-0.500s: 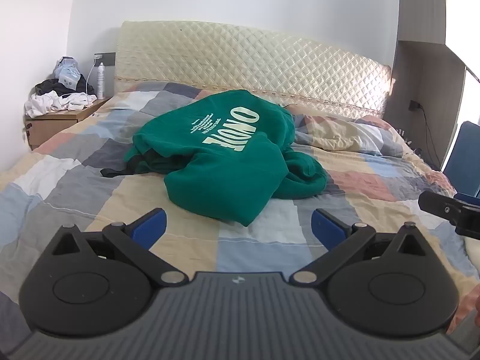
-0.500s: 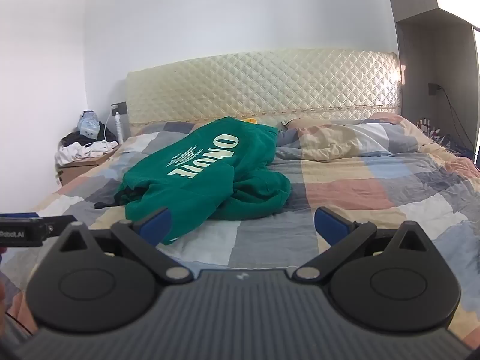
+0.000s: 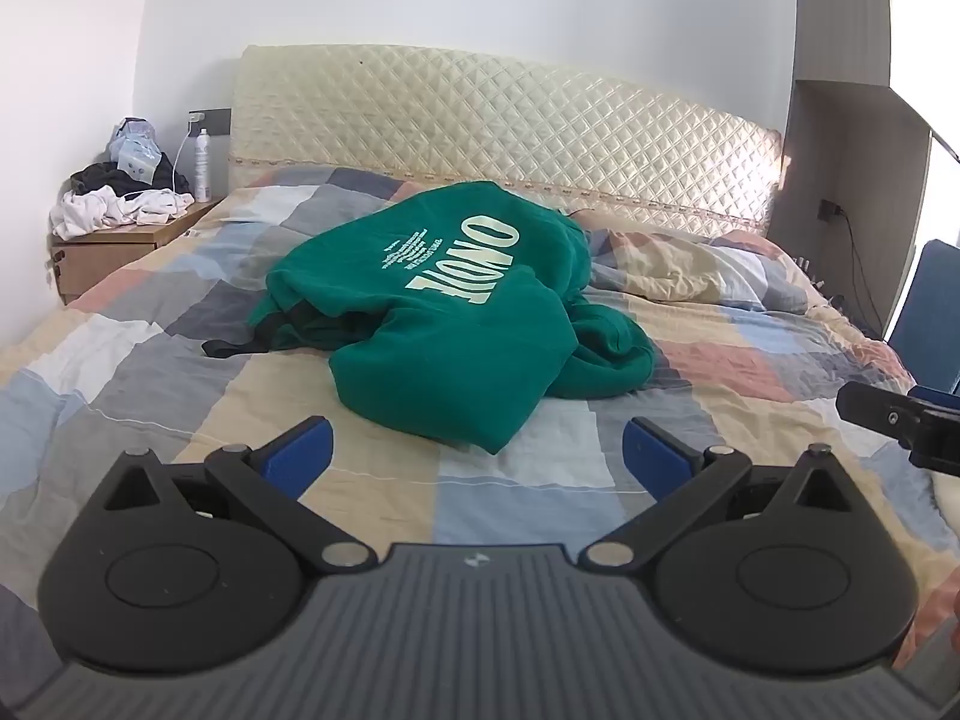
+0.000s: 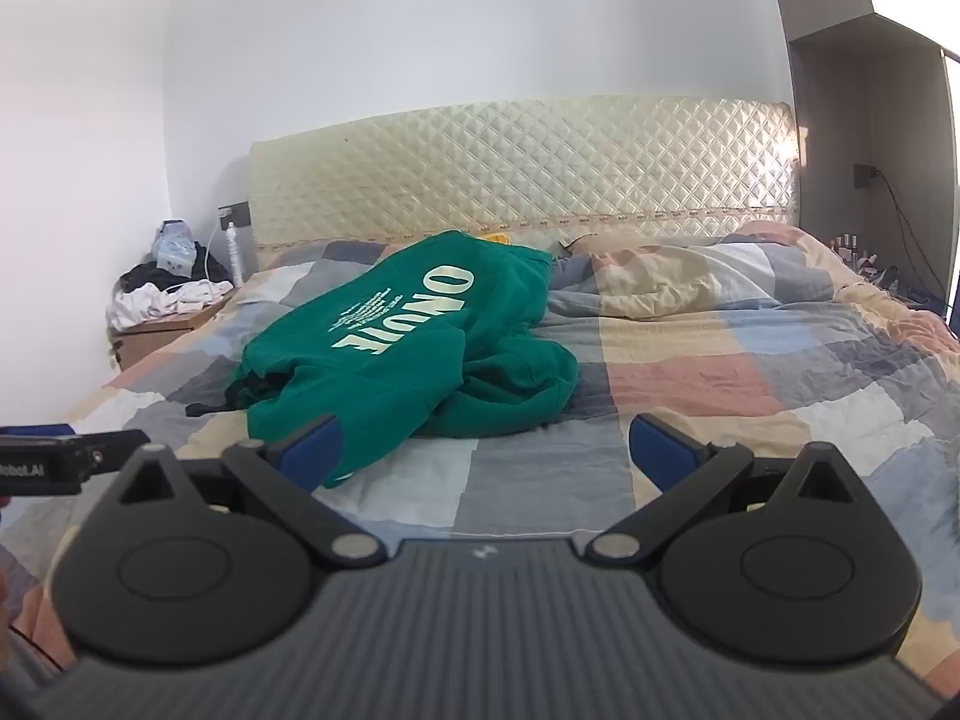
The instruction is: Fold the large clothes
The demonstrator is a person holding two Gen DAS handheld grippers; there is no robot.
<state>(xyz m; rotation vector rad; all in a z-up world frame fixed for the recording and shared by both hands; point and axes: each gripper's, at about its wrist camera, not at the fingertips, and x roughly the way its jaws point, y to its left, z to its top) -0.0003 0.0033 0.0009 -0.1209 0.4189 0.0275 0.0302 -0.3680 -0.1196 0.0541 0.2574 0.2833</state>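
A green sweatshirt (image 3: 444, 324) with pale lettering lies crumpled in a heap on the patchwork bedspread (image 3: 540, 480); it also shows in the right wrist view (image 4: 396, 360). My left gripper (image 3: 477, 456) is open and empty, held just short of the heap's near edge. My right gripper (image 4: 486, 450) is open and empty, to the right of the heap, its left finger (image 4: 312, 450) in front of the near corner. Each gripper shows at the edge of the other's view, the right one (image 3: 900, 420) and the left one (image 4: 54, 459).
A quilted cream headboard (image 3: 504, 132) stands at the back. A wooden nightstand (image 3: 114, 240) with piled clothes and a bottle is at the far left. A rumpled duvet (image 4: 690, 276) lies at the bed's far right. A blue chair (image 3: 924, 294) is at the right.
Both views have shifted only slightly; the sweatshirt lies as before and both grippers stay open.
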